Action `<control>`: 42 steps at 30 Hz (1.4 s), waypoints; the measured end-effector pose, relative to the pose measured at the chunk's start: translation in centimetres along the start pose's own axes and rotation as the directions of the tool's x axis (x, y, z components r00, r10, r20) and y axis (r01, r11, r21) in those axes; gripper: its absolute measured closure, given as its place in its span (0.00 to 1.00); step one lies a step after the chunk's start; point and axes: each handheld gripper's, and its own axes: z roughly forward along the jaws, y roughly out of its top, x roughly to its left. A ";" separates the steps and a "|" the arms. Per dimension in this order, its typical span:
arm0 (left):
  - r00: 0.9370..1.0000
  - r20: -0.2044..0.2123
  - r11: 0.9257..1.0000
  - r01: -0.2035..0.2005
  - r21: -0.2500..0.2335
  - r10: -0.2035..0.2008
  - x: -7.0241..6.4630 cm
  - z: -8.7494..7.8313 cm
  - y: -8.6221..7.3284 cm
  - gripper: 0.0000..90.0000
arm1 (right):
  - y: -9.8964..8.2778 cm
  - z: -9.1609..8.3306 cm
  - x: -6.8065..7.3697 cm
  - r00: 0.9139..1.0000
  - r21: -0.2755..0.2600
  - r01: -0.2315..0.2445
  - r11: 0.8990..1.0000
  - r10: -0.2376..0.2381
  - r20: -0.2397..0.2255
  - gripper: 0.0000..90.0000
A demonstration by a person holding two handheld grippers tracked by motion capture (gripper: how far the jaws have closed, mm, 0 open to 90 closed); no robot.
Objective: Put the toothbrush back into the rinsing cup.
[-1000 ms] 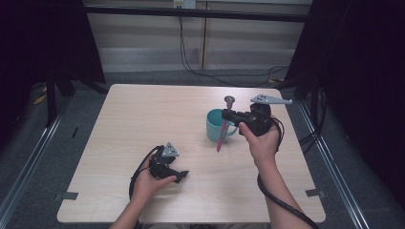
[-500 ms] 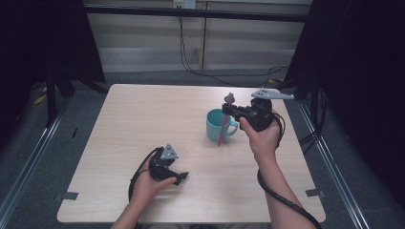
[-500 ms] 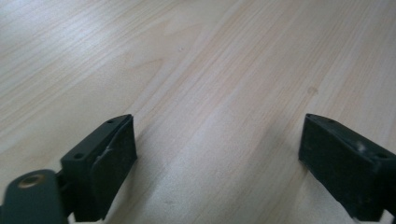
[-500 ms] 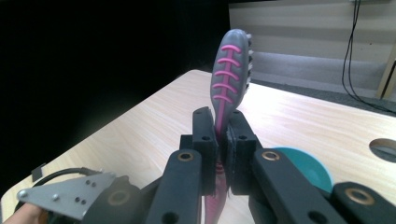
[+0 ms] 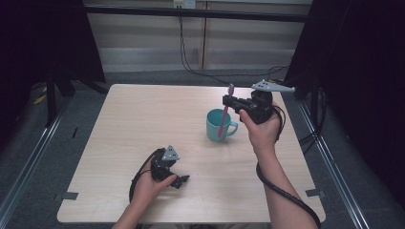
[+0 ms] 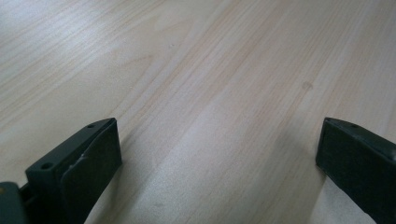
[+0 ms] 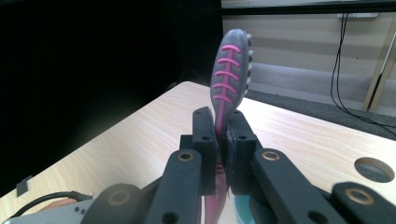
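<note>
The light wooden table (image 5: 143,124) is bearing a teal mug (image 5: 217,126). The right gripper (image 5: 228,101) is clamping its fingers on a pink toothbrush (image 5: 223,117), lower end inside the mug. The left gripper (image 5: 180,181), fingers just opening wide on nothing, is resting near the front edge.

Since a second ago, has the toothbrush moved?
Yes. The toothbrush, clamped in the right claw, has tilted over the cup: its head now sits right of the cup's middle, its tip lower inside.

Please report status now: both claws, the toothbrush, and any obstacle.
Right claw shut on toothbrush, its lower end at the cup. Left claw just opened, empty, low over table. Nothing in the way.
</note>
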 end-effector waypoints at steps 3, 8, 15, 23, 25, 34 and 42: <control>1.000 0.000 1.000 0.000 0.000 0.000 0.0 0.0 0.0 0.00 | 0.2 0.1 -0.1 1.000 -0.005 0.003 1.000 -0.003 0.005 0.94; 1.000 0.002 1.000 0.000 0.004 0.000 0.0 0.0 0.0 0.00 | 0.6 0.4 -0.3 1.000 -0.007 0.007 1.000 -0.007 0.011 0.94; 1.000 0.002 1.000 -0.001 0.003 0.001 0.0 0.0 0.0 0.00 | 1.3 0.6 -0.6 1.000 -0.014 0.012 1.000 -0.012 0.022 0.94; 1.000 0.002 1.000 0.000 0.003 0.000 0.0 0.0 0.0 0.00 | 2.0 1.2 -0.8 1.000 -0.022 0.018 1.000 -0.017 0.025 0.94; 1.000 0.000 1.000 0.000 0.003 0.000 0.0 0.0 0.0 0.00 | 2.1 1.2 -0.9 1.000 -0.024 0.016 1.000 -0.015 0.026 0.94; 1.000 -0.001 1.000 0.002 0.002 -0.002 0.0 0.0 0.0 0.00 | 2.5 2.0 -1.5 0.999 -0.031 0.010 0.999 -0.009 0.033 0.94; 1.000 0.000 1.000 0.002 0.002 -0.002 0.0 0.0 0.0 0.00 | 2.7 2.6 -2.0 0.999 -0.030 0.014 0.999 -0.013 0.044 0.94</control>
